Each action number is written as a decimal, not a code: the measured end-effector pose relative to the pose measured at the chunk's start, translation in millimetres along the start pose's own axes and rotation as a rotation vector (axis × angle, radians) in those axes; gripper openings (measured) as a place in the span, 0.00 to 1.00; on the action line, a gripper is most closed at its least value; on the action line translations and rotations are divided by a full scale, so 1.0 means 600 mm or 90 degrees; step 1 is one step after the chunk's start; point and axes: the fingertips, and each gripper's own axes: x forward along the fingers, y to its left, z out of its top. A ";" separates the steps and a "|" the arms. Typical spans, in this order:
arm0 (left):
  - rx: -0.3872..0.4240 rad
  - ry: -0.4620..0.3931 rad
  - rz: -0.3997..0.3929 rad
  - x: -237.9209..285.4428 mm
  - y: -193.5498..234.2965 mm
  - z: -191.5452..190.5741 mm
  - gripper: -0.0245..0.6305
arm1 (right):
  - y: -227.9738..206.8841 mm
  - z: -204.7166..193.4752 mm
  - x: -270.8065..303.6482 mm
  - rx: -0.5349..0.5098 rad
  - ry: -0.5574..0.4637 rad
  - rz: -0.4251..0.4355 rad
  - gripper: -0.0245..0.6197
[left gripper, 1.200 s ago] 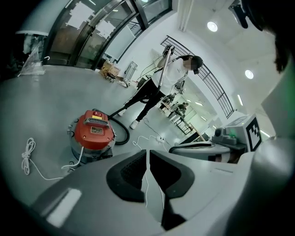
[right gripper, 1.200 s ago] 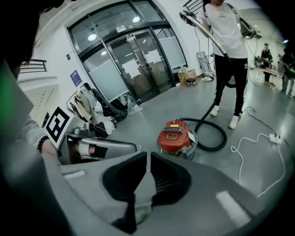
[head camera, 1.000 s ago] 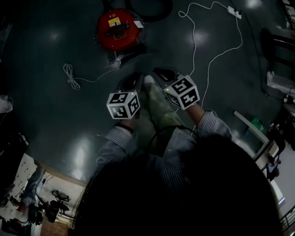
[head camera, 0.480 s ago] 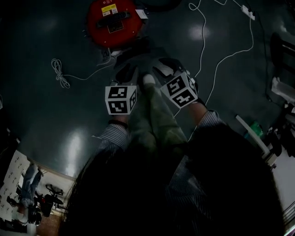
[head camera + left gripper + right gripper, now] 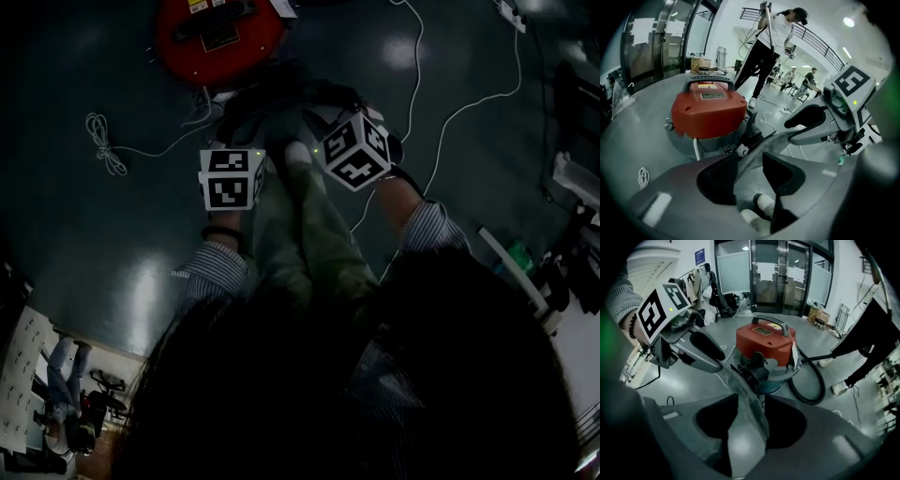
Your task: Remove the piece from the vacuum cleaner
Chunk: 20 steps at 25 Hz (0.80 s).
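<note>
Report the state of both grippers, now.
Left gripper: jaws opening, grey piece between them, not clamped.
Right gripper: jaws opening, same grey piece between them, pads seem off it.

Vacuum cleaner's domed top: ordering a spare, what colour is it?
Red domed plastic top, clearest in the right gripper view.

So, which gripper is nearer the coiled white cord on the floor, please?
Left. The left gripper is right of the coiled cord; the right gripper is farther right. Both are opening around a grey strip.
</note>
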 end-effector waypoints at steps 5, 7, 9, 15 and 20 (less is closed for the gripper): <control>0.071 0.053 0.000 0.022 -0.002 -0.018 0.30 | -0.002 -0.008 0.030 -0.050 0.044 -0.005 0.30; 0.088 0.071 0.001 0.027 -0.003 -0.021 0.30 | -0.008 -0.009 0.034 -0.052 0.048 -0.021 0.27; 0.096 0.079 0.004 0.031 -0.001 -0.021 0.30 | -0.009 -0.011 0.037 -0.048 0.050 -0.025 0.25; 0.079 0.065 -0.006 0.040 0.002 -0.020 0.26 | 0.001 -0.017 0.045 -0.032 0.054 -0.008 0.15; 0.089 0.088 -0.035 0.055 -0.013 -0.031 0.18 | 0.001 -0.021 0.048 -0.020 0.052 0.009 0.10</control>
